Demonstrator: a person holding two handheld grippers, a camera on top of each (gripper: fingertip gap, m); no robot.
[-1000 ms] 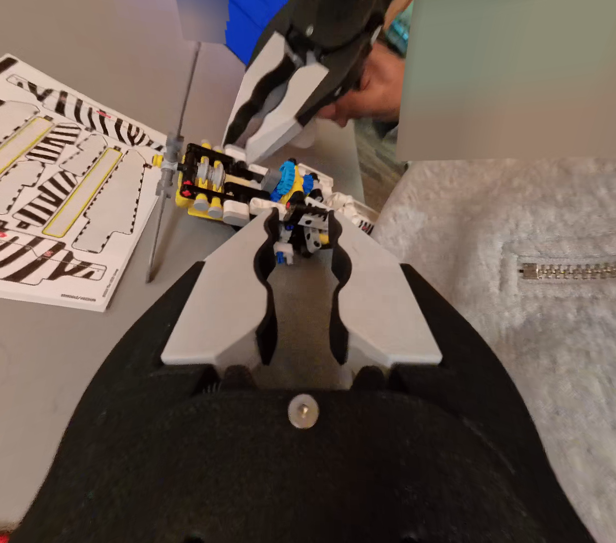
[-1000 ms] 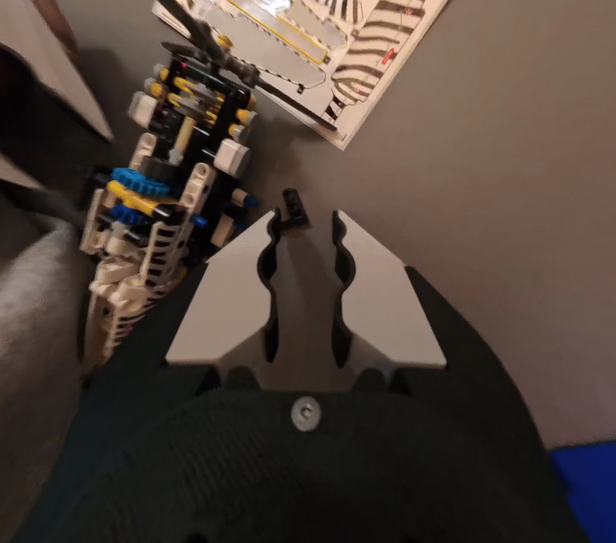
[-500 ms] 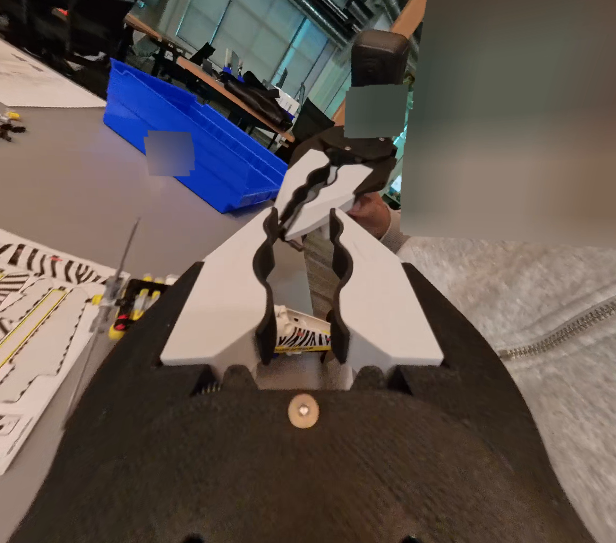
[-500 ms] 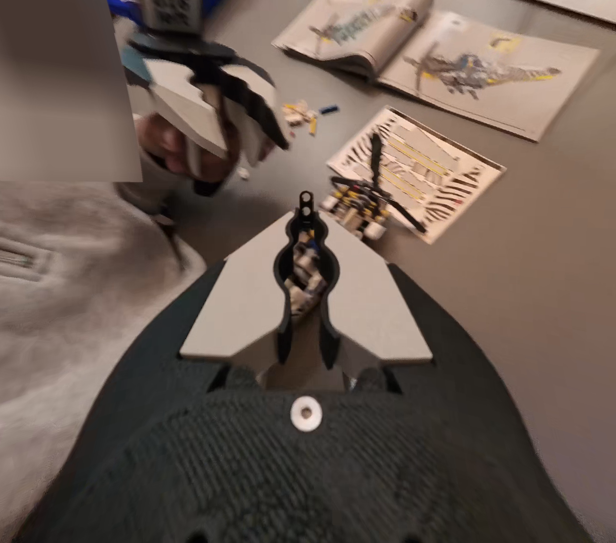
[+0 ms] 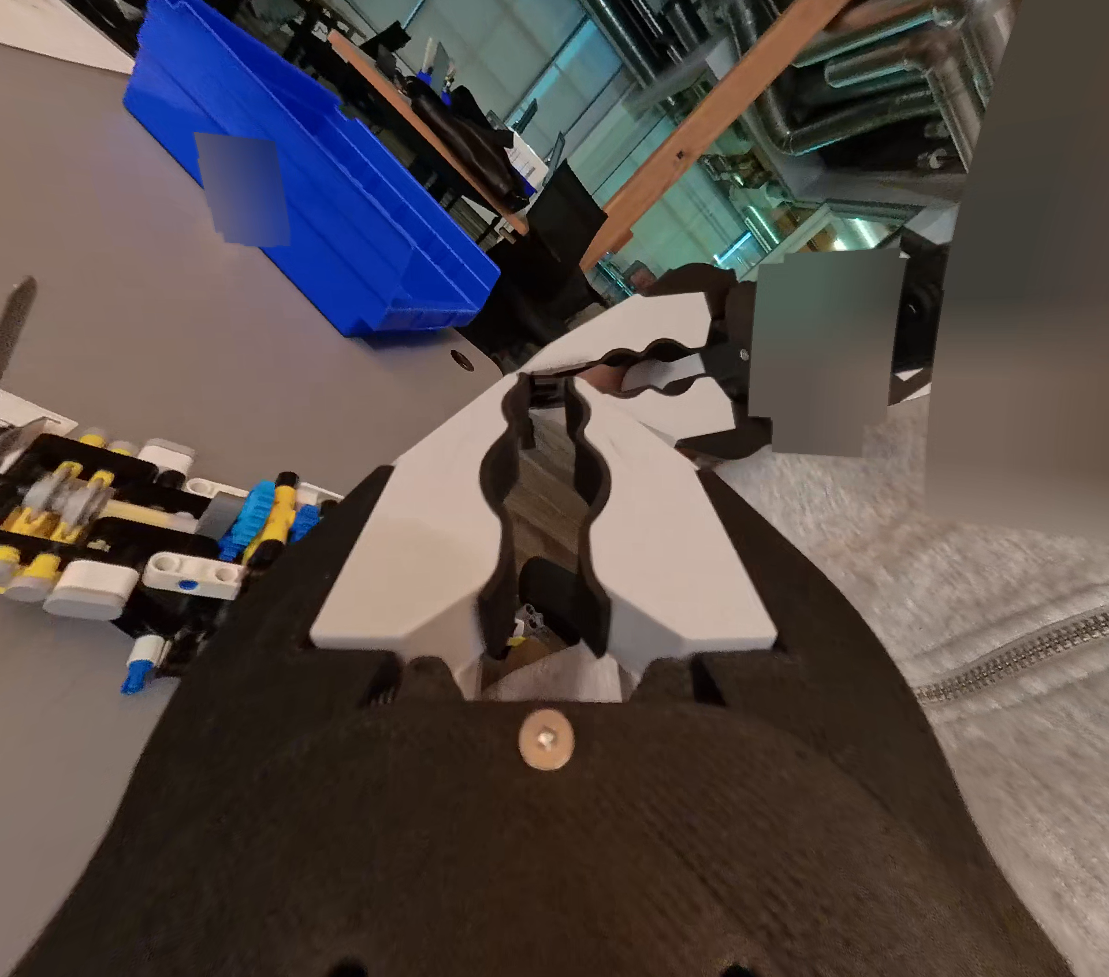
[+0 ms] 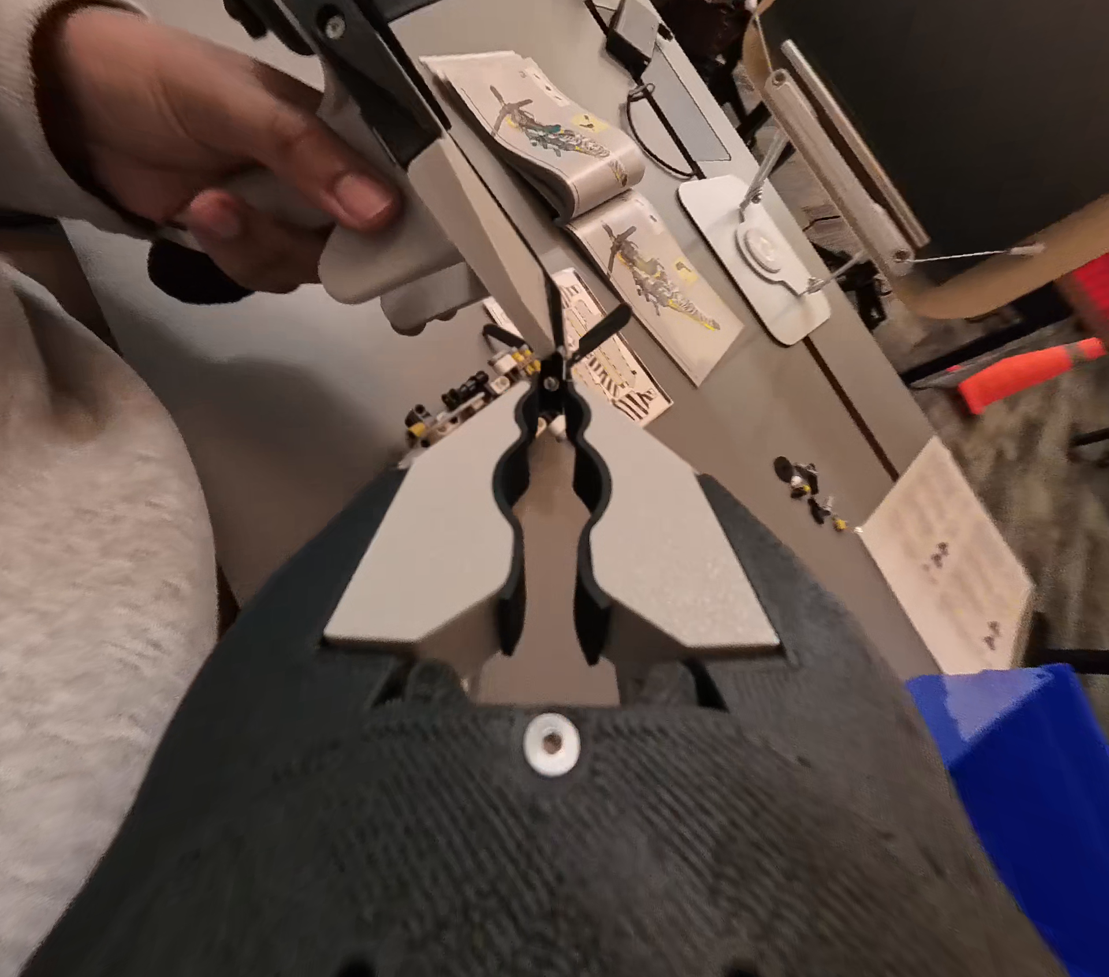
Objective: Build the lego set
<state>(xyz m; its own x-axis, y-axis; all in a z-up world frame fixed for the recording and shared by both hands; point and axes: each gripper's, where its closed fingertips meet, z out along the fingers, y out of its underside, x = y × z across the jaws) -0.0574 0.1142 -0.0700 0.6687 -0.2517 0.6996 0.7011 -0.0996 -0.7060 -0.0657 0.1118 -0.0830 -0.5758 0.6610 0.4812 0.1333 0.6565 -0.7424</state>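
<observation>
My right gripper [image 6: 549, 399] is shut on a small black lego piece [image 6: 552, 379] that sticks out past its tips, held in the air above the table. My left gripper [image 5: 544, 385] meets it tip to tip, its jaws narrowed on the same black piece [image 5: 542, 384]. In the left wrist view the right gripper's fingers [image 5: 636, 330] come in from the right. The partly built lego model [image 5: 120, 534], black, yellow, white and blue, lies on the grey table [image 5: 180, 318]. In the right wrist view the model [image 6: 468, 399] lies behind the tips with its black rotor blades [image 6: 600, 330].
A blue bin [image 5: 312, 180] stands at the table's far edge. An open instruction booklet [image 6: 576, 150], a striped sticker sheet [image 6: 618, 378], loose pieces [image 6: 804, 480] and a white sheet [image 6: 942, 558] lie on the table. A person's hand [image 6: 210, 138] holds the left gripper; a grey fleece jacket [image 5: 900, 648] is close.
Both grippers rose from the table. The right gripper shut on the small black piece and carried it up to the left gripper's tips. The left jaws narrowed around it.
</observation>
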